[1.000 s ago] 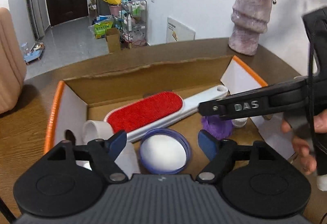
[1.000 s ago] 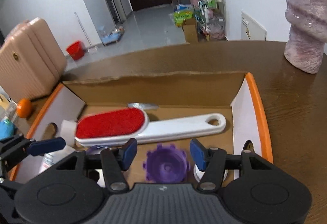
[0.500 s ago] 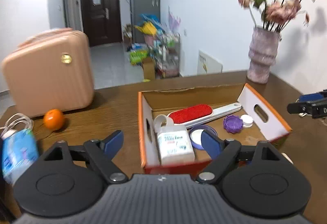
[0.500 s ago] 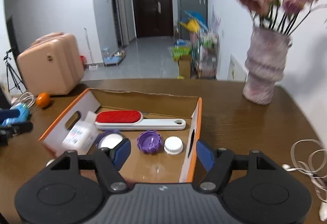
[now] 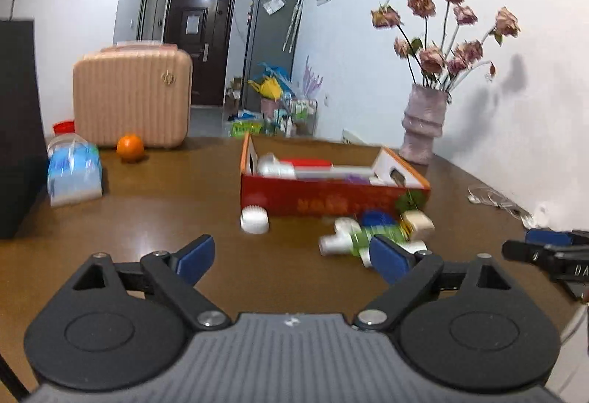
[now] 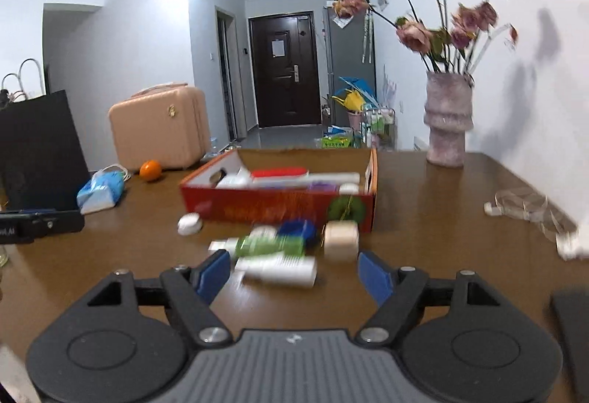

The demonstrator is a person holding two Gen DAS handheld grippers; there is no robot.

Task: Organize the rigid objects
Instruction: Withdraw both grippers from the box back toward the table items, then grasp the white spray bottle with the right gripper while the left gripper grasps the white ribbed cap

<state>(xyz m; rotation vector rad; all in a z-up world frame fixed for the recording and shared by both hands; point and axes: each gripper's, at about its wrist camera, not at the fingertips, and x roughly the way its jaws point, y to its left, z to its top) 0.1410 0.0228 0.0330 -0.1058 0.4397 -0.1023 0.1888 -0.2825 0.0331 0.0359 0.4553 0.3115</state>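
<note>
A red cardboard box [image 5: 324, 198] [image 6: 272, 206] with orange rims stands mid-table and holds a red lint brush [image 6: 279, 172], a white bottle and small lids. In front of it lie a white ribbed cap [image 5: 254, 219] [image 6: 189, 222], a green tube [image 6: 268, 245], a white tube [image 6: 279, 267], a blue cap [image 6: 298, 229] and a cream jar [image 6: 341, 238]. My left gripper [image 5: 291, 257] is open and empty, low over the table, well short of the box. My right gripper [image 6: 296, 274] is open and empty, just short of the white tube.
A pink vase of dried roses [image 5: 423, 125] [image 6: 447, 119] stands at the back right. A pink case [image 5: 132, 101], an orange [image 5: 130, 146], a blue wipes pack [image 5: 73, 169] and a black box [image 6: 36, 149] sit at the left. White cables [image 6: 526, 208] lie at the right.
Both grippers have pulled back and down from over the box to low over the near table. The loose items in front of the box have come into view. Both stay open.
</note>
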